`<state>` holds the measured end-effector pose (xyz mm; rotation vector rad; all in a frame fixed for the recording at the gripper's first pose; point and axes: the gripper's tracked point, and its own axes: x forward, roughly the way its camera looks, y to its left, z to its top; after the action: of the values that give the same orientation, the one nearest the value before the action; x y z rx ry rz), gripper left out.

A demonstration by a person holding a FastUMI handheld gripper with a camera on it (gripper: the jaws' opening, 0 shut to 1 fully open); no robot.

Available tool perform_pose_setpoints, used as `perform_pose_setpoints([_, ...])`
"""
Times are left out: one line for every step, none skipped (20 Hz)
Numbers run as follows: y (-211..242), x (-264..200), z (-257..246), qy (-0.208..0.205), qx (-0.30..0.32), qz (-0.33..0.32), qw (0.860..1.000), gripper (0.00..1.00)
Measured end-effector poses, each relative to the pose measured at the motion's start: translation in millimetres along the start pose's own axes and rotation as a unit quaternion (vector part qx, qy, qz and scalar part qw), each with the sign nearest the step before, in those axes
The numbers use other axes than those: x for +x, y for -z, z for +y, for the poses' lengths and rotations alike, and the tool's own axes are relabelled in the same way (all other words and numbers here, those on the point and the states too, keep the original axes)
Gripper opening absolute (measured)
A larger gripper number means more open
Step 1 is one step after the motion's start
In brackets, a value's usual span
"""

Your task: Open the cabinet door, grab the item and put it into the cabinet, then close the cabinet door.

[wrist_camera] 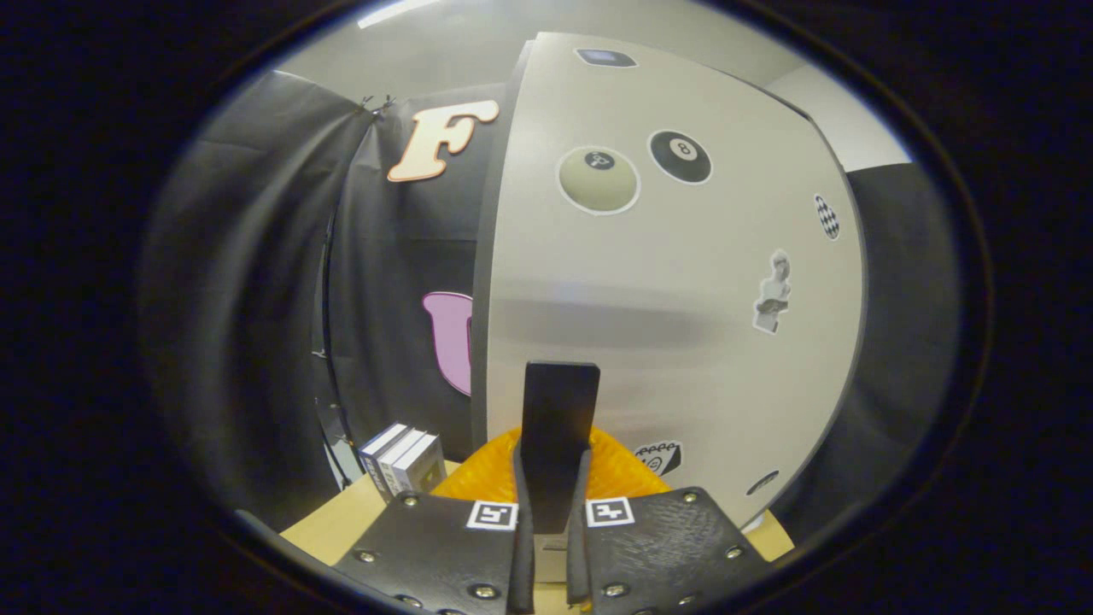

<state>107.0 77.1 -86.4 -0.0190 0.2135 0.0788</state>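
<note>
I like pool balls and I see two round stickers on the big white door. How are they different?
The 8-ball sticker is black; the other ball sticker is pale cream with a small dark spot. The cream one looks bigger and sits lower, nearer the door's left edge. Both are round, white-rimmed and stuck flat on the cabinet door, beyond the gripper, whose fingers are closed together.

The cabinet door [666, 282] is standing far on the bench [333, 525]; boxes [403, 461] are sitting left of it; a flat item [559, 427] is standing upright between the hand-held gripper [553, 547] fingers.
</note>
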Motion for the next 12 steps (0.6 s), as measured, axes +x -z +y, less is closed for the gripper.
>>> perform_pose_setpoints([0.2,-4.6,-1.1,-0.006,-0.001,0.001,1.0,0.15])
perform_pose_setpoints([-0.1,-9.3,-2.4,-0.012,-0.001,0.003,1.0,0.15])
perform_pose_setpoints([0.2,-12.6,-3.9,-0.017,0.0,0.005,1.0,0.15])
perform_pose_setpoints([0.6,-17.3,-4.8,-0.023,0.001,0.006,1.0,0.15])
perform_pose_setpoints([2.0,-23.4,-6.4,-0.028,0.001,0.008,1.0,0.15])
perform_pose_setpoints([3.1,-29.7,-8.4,-0.033,0.0,0.01,0.999,0.15])
perform_pose_setpoints([4.5,-36.3,-12.5,-0.037,0.0,0.012,0.999,0.15])
perform_pose_setpoints([5.2,-42.8,-15.6,-0.042,0.001,0.013,0.999,0.15])
perform_pose_setpoints([6.4,-50.4,-17.2,-0.047,0.003,0.015,0.999,0.15])
perform_pose_setpoints([5.2,-51.0,-16.0,-0.053,0.005,0.018,0.998,0.15])
perform_pose_setpoints([6.8,-52.8,-16.7,-0.058,0.008,0.02,0.998,0.15])
perform_pose_setpoints([6.6,-57.4,-17.5,-0.064,0.009,0.021,0.998,0.15])
